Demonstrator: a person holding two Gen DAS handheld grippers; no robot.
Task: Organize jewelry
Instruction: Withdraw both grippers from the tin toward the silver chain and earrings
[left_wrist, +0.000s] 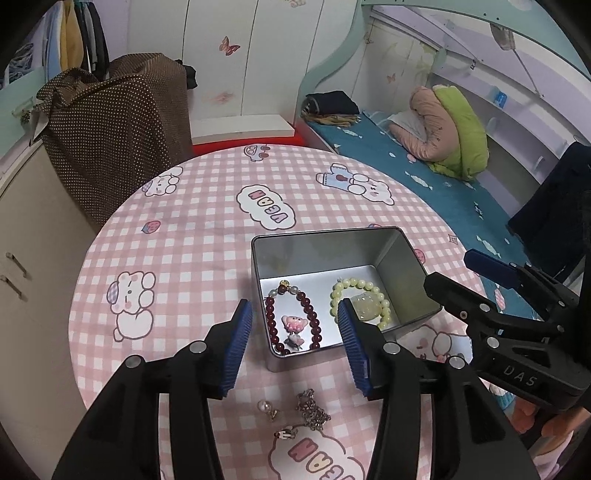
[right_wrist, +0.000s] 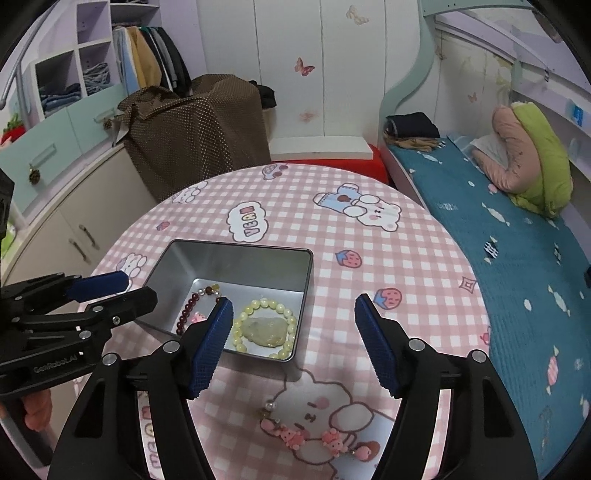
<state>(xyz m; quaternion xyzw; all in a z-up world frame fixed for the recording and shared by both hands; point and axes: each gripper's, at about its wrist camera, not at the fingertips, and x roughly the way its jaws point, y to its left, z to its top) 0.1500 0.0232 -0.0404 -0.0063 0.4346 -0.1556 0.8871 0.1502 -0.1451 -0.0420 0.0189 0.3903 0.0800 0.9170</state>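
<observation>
Pink checked tabletop (left_wrist: 192, 236) in a bedroom, with a metal tin (left_wrist: 406, 266) half filled and both grippers empty.

Inside the tin, a dark red bead bracelet (left_wrist: 271, 317) and a pale yellow bracelet (right_wrist: 266, 328) are already laid. The left gripper (left_wrist: 295, 332) is held partly apart above the tin, nothing between its pads; the right gripper (right_wrist: 293, 339) is spread wider, also empty. A chain (left_wrist: 312, 408), a pearl earring (left_wrist: 264, 406) and a pink charm bracelet (right_wrist: 314, 437) remain on the cloth. The chain is probably best pinched at its bunched middle, so no loop is left trailing.
</observation>
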